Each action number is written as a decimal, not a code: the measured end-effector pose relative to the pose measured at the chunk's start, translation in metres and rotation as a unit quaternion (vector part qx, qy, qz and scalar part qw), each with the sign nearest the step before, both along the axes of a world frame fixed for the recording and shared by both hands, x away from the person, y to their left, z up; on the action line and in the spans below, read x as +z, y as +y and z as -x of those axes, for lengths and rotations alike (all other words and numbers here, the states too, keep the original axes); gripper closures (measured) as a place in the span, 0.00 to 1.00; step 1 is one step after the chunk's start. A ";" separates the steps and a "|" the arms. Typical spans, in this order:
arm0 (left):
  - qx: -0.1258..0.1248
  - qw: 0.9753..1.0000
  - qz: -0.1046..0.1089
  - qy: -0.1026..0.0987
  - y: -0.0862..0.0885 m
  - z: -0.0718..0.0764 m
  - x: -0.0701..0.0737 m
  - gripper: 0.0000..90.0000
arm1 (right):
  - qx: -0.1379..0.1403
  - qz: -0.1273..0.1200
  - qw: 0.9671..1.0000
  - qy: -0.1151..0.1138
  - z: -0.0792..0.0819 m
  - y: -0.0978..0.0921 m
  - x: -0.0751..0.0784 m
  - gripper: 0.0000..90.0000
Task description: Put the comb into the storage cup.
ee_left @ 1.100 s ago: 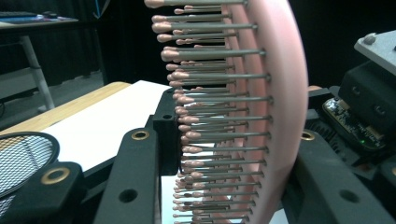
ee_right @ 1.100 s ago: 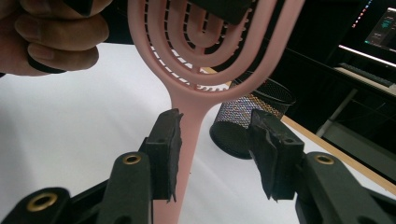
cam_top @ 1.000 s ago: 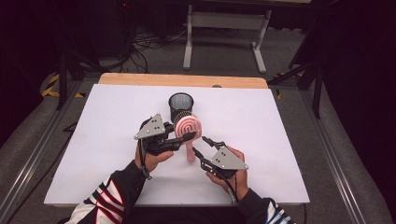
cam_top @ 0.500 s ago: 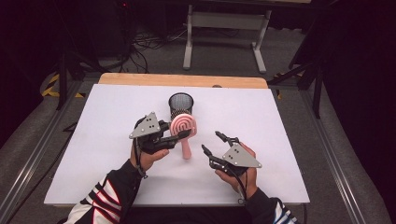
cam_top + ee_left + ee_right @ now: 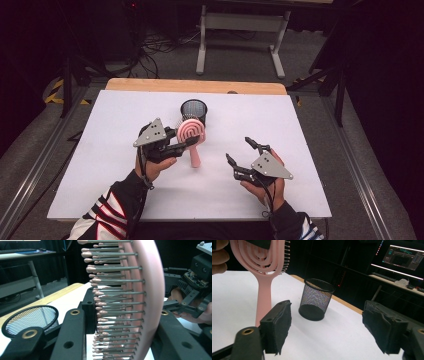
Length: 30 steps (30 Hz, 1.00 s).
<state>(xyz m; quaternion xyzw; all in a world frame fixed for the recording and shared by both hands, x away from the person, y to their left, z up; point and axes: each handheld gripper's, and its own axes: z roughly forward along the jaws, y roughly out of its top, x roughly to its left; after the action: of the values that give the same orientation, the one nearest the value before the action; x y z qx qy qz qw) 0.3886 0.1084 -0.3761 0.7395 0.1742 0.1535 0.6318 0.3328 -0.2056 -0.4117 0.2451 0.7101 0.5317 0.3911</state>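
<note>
We've got the left gripper point(image 5: 186, 142) clamped on the pink brush point(image 5: 192, 134) head, handle roughly vertical, probably just short of the mesh cup point(image 5: 193, 110); right gripper point(image 5: 241, 153) slack, farther away.

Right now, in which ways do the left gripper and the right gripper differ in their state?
The left gripper is shut on the head of the pink hairbrush, held with its handle pointing down; the right gripper holds nothing. The left gripper's jaws press on the brush, while the right gripper's jaws stand wide apart. The left gripper is beside the black mesh cup; the right gripper is farther away. Both have grey plates on top.
</note>
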 end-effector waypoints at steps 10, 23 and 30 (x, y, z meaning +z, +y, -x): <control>0.010 1.000 0.003 -0.005 0.007 -0.001 0.003 0.70 | -0.006 0.012 1.000 0.003 0.003 -0.008 -0.005 0.10; 0.018 1.000 0.007 -0.008 0.011 -0.003 0.005 0.70 | -0.035 0.001 0.999 0.004 0.009 -0.029 -0.016 0.07; 0.024 1.000 0.009 -0.010 0.013 -0.004 0.006 0.70 | -0.038 0.002 0.999 0.016 0.012 -0.040 -0.022 0.04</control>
<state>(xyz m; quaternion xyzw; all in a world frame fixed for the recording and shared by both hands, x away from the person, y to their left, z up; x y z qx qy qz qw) 0.3929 0.1213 -0.3698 0.7277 0.1867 0.1744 0.6365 0.3203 -0.2455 -0.4339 0.2796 0.7077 0.5108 0.4002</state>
